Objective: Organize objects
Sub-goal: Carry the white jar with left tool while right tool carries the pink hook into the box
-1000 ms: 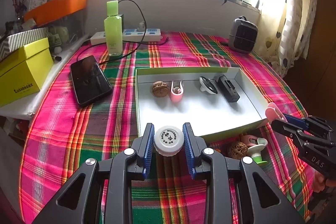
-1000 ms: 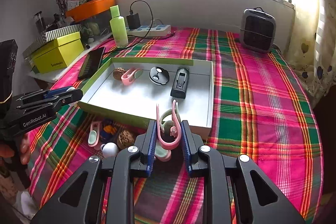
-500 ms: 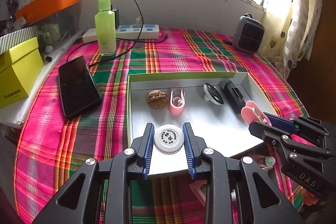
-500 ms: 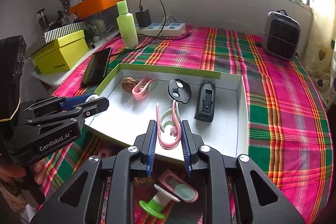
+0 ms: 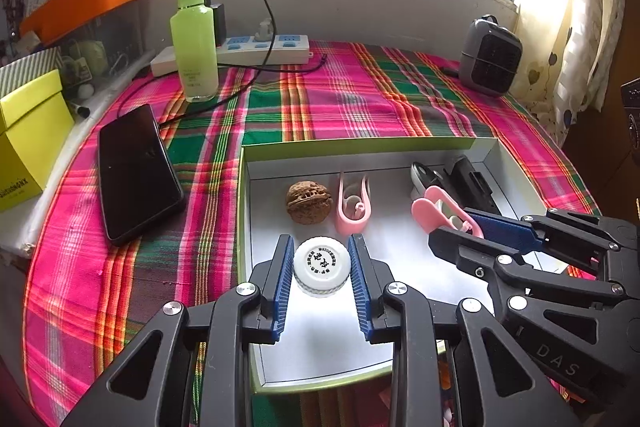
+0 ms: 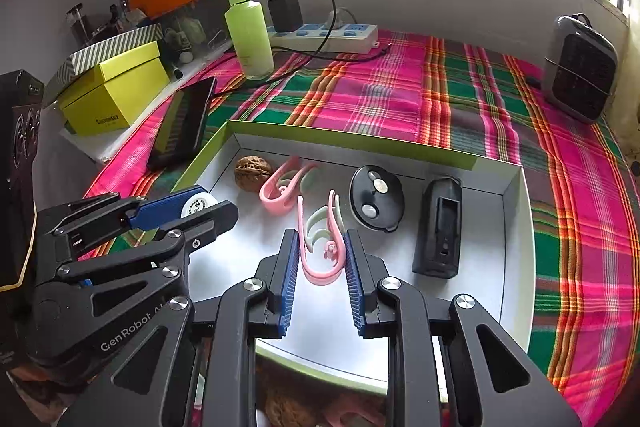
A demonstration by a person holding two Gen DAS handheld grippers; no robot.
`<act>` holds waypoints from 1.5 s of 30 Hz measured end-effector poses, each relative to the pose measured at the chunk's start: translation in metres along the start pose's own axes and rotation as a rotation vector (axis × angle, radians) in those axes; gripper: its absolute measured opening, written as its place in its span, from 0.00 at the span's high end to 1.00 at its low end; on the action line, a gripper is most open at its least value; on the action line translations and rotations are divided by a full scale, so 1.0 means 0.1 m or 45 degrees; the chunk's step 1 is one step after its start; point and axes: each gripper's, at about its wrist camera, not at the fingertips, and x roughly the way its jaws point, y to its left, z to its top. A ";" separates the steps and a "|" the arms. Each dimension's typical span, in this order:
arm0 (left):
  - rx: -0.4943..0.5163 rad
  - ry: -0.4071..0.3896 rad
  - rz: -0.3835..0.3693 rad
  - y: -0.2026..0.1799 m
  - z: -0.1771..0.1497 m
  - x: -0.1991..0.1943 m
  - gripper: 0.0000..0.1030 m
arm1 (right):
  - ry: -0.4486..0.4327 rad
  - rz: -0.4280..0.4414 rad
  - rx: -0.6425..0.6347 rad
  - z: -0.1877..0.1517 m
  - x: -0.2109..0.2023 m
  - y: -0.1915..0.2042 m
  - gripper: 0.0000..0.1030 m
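My left gripper [image 5: 321, 267] is shut on a white round bottle cap [image 5: 322, 265], held over the front left of the white tray [image 5: 360, 146]. My right gripper [image 6: 321, 254] is shut on a pink-and-mint clip [image 6: 322, 245], hovering over the tray's middle [image 6: 516, 267]. Inside the tray lie a walnut [image 5: 309, 202], a second pink clip [image 5: 353, 205], a black round disc [image 6: 376, 198] and a black rectangular holder [image 6: 439, 227]. In the left wrist view the right gripper [image 5: 456, 223] comes in from the right; in the right wrist view the left gripper [image 6: 192, 205] shows at the left with the cap.
A black phone [image 5: 138, 171], a green bottle [image 5: 194, 39], a power strip [image 5: 240, 51] and a yellow box [image 5: 24, 143] stand left and behind the tray on the plaid cloth. A small grey heater [image 5: 490, 57] sits at the back right. Loose items lie below the tray's front edge.
Both grippers have carried their loads forward from in front of the tray to above its floor. The cap and the clip stay gripped. The right gripper has come closer to the left one.
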 end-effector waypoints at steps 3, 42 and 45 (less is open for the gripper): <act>0.000 0.014 0.005 0.01 0.01 0.05 0.75 | 0.017 -0.002 -0.011 0.02 0.07 0.01 0.77; 0.066 0.015 0.019 -0.06 0.03 0.21 0.75 | 0.092 -0.050 -0.013 0.16 0.36 -0.08 0.77; 0.066 0.015 0.023 -0.06 0.03 0.21 0.75 | 0.094 -0.054 -0.013 0.16 0.37 -0.09 0.77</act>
